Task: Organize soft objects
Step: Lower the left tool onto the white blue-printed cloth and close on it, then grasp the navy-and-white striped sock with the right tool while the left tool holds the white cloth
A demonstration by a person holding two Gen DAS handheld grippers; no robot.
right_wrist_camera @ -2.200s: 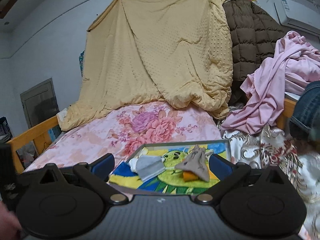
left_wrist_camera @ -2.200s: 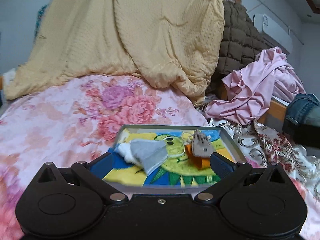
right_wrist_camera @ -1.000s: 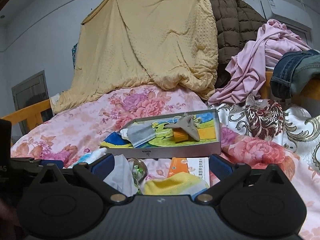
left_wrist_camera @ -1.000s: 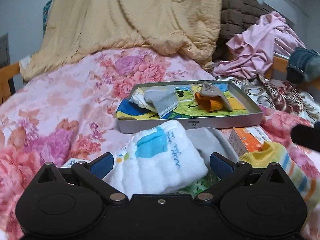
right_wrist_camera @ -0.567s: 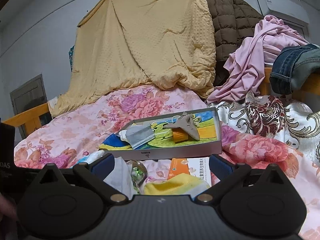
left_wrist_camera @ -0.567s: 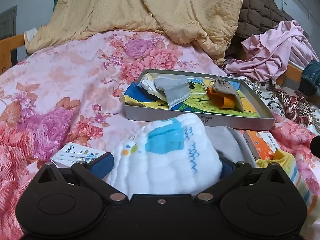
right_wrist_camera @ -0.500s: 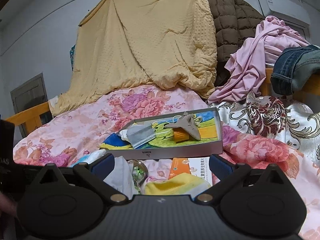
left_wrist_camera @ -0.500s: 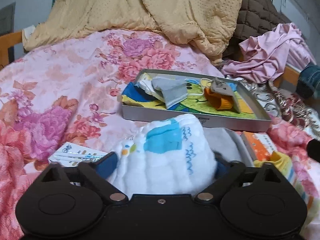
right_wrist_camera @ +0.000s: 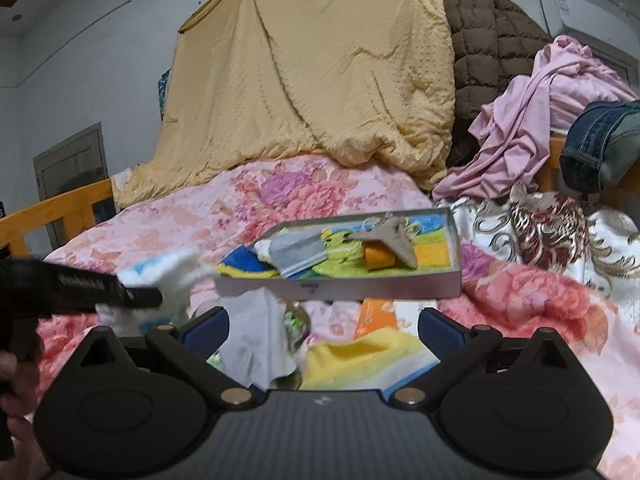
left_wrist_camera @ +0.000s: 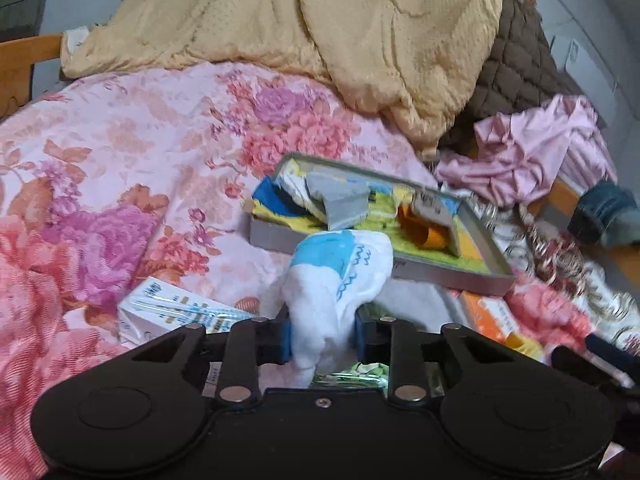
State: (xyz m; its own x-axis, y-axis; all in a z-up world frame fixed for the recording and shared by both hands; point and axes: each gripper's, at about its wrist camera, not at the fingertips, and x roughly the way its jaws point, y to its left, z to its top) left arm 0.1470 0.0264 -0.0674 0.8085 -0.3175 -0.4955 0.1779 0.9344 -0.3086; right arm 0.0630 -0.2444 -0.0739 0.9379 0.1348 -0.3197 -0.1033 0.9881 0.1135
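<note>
My left gripper (left_wrist_camera: 322,338) is shut on a white cloth with a blue patch (left_wrist_camera: 340,276) and holds it lifted above the bed, in front of the grey tray (left_wrist_camera: 280,236). The held cloth also shows in the right wrist view (right_wrist_camera: 168,276), left of the tray (right_wrist_camera: 360,288). The tray holds a grey cloth (left_wrist_camera: 340,200), an orange item (left_wrist_camera: 420,228) and a tan glove (right_wrist_camera: 392,238). My right gripper (right_wrist_camera: 322,330) is open and low over a yellow striped sock (right_wrist_camera: 360,356) and a pale grey cloth (right_wrist_camera: 256,340).
Bed with pink floral cover (left_wrist_camera: 120,160). A flat white packet (left_wrist_camera: 172,312) and an orange box (left_wrist_camera: 488,316) lie near the tray. A yellow quilt (right_wrist_camera: 320,80), brown quilted coat (right_wrist_camera: 488,48), pink clothes (right_wrist_camera: 552,112) and jeans (right_wrist_camera: 600,144) are at the back.
My left gripper has closed on the white and blue cloth and raised it off the pile. My right gripper stays open in about the same place.
</note>
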